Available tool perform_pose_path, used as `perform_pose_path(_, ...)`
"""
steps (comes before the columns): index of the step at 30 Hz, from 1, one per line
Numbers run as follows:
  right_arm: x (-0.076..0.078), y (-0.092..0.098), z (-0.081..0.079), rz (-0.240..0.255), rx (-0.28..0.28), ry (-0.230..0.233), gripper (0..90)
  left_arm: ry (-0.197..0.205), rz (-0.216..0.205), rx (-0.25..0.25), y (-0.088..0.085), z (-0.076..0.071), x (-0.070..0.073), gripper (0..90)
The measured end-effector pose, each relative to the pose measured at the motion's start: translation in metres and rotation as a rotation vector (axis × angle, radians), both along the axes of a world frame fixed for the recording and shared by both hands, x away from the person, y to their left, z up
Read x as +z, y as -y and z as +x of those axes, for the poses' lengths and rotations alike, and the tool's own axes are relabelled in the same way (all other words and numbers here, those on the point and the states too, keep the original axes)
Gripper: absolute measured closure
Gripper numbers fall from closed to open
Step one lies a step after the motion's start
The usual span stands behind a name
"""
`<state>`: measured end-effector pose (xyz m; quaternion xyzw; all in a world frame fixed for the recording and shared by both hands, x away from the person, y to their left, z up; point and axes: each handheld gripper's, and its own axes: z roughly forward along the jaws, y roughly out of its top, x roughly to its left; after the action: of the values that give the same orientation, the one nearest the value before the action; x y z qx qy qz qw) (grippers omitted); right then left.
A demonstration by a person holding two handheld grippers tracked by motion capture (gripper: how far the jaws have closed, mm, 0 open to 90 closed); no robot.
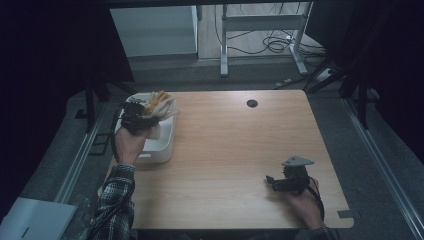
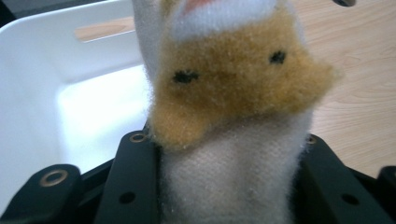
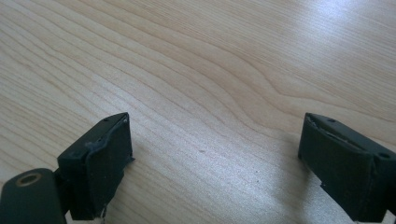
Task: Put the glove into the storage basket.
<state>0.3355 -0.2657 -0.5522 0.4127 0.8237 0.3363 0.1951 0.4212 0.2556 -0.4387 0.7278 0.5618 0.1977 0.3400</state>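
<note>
Step in hand: carrying a plush toy (image 2: 233,107) to the white bin (image 1: 162,145), or possibly lifting it out; the pictures cannot settle which, but a drop into the bin reads as more likely.
Left gripper (image 1: 136,116): clamped on the toy's white lower body, both black jaws pressing into the fabric from either side, as the left gripper view shows. The grip is firm and sits low on the toy.
Plush toy: tan and white, with two small dark stitched eyes; it stands up out of the jaws, held over the bin's far right corner at the table's left edge.
White bin: its open interior lies below and to the left of the toy in the left gripper view; no other contents can be made out there.
Right gripper (image 1: 286,182): jaws wide apart with nothing between them, low over bare wooden table (image 3: 210,70) near the front right.
Doing it well: bring the toy fully over the bin's interior, clear of the rim, before letting go, since it hangs near the wall line.
Release: lower it somewhat first, so the soft body settles instead of bouncing out.
Risk: fuzzy fabric may cling to the pads; part the jaws fully.
</note>
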Motion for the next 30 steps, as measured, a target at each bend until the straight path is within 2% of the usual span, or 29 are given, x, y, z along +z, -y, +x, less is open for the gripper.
perform_pose_path(13, 0.0, 0.0, 0.0, -0.001, 0.0, 0.001, 10.1, -0.008, -0.007, 0.054, -0.024, 0.005, -0.016, 60.4)
perform_pose_path(27, 0.0, 0.0, 0.0, 0.0, 0.0, 0.002, 10.1, -0.025, -0.013, 0.059, -0.022, 0.019, -0.036, 59.9)
perform_pose_path(30, 0.0, 0.0, 0.0, 0.0, 0.0, 0.002, 10.1, -0.035, -0.003, 0.056, -0.021, 0.023, -0.04, 59.7)
